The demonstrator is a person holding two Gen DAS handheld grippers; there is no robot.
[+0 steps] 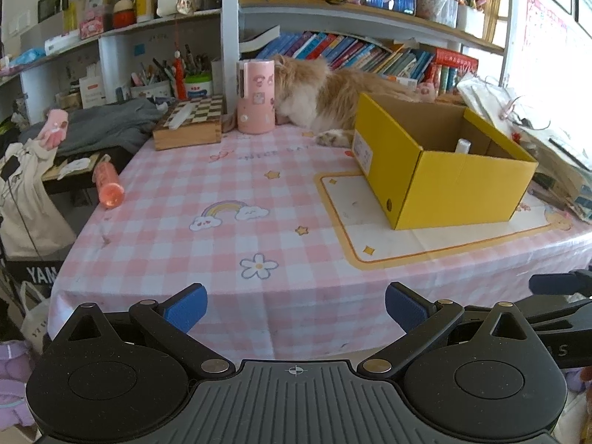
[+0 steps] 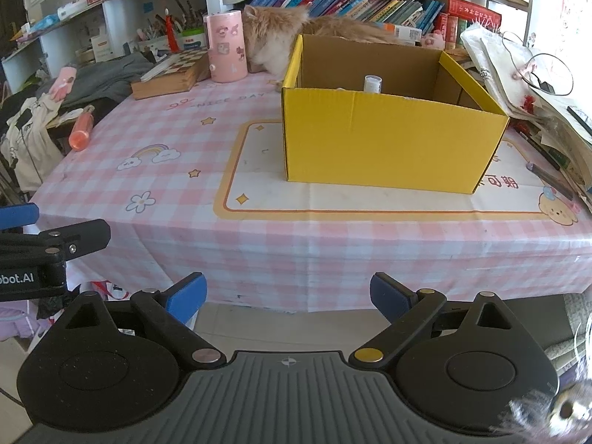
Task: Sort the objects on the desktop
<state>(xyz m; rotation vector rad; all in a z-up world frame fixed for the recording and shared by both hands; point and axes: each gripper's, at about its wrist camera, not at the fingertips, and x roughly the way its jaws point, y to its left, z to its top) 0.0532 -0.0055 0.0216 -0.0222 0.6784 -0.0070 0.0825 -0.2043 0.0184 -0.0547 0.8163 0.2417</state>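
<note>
An open yellow cardboard box [image 2: 388,140] stands on the right part of the pink checked tablecloth [image 2: 177,199], with a small white-capped bottle [image 2: 372,84] upright inside it toward the back. Behind the box lies a fluffy ginger cat [image 1: 314,96], its head just beside a pink cylindrical container [image 1: 255,97] to the left, and left of that rests a wooden chessboard box [image 1: 190,123]. An orange tube-shaped bottle [image 1: 108,186] lies at the table's far left edge, well apart from the box, and a pile of papers and bags [image 2: 525,85] sits to the box's right.
</note>
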